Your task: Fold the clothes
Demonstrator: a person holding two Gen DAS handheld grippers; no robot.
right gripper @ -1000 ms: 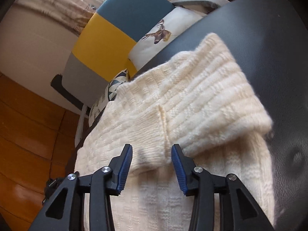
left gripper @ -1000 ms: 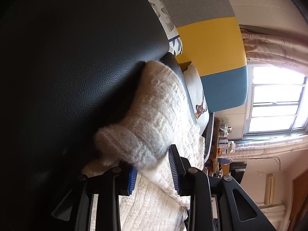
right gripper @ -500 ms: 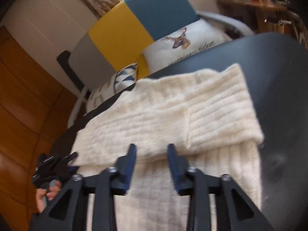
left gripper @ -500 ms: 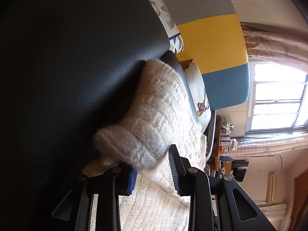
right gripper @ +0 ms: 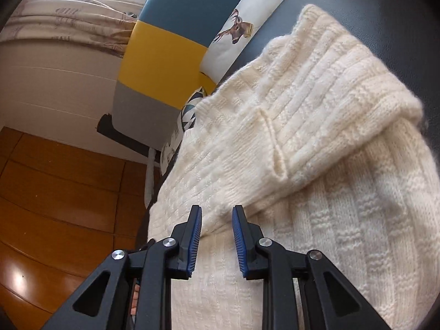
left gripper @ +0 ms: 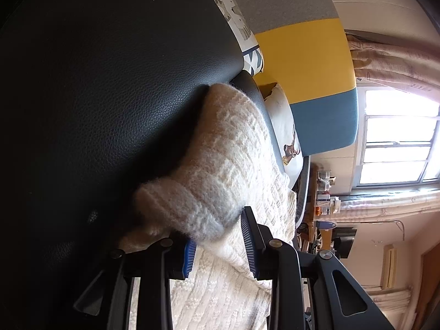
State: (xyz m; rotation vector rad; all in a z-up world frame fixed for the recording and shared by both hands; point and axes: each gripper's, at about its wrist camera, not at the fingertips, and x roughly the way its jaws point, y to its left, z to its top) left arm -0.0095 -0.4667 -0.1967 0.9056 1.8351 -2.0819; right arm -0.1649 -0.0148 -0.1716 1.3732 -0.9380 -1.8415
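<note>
A cream knitted sweater lies on a black leather surface, with one part folded back over the rest. My left gripper is shut on a thick rolled fold of the knit, which bulges out ahead of the blue pads. In the right wrist view the sweater shows a folded flap lying across its body. My right gripper has its jaws narrowed on the lower edge of that flap, the knit pinched between the pads. The black surface shows beyond the sweater at the upper right.
A chair with a grey, yellow and blue back stands behind the surface, holding a deer-print cushion and a patterned cushion. Wooden floor lies to the left. A bright window and a cluttered shelf are at the right.
The right gripper's jaws have drawn together on the flap's edge, and its view has swung about. The left gripper has held still on its fold.
</note>
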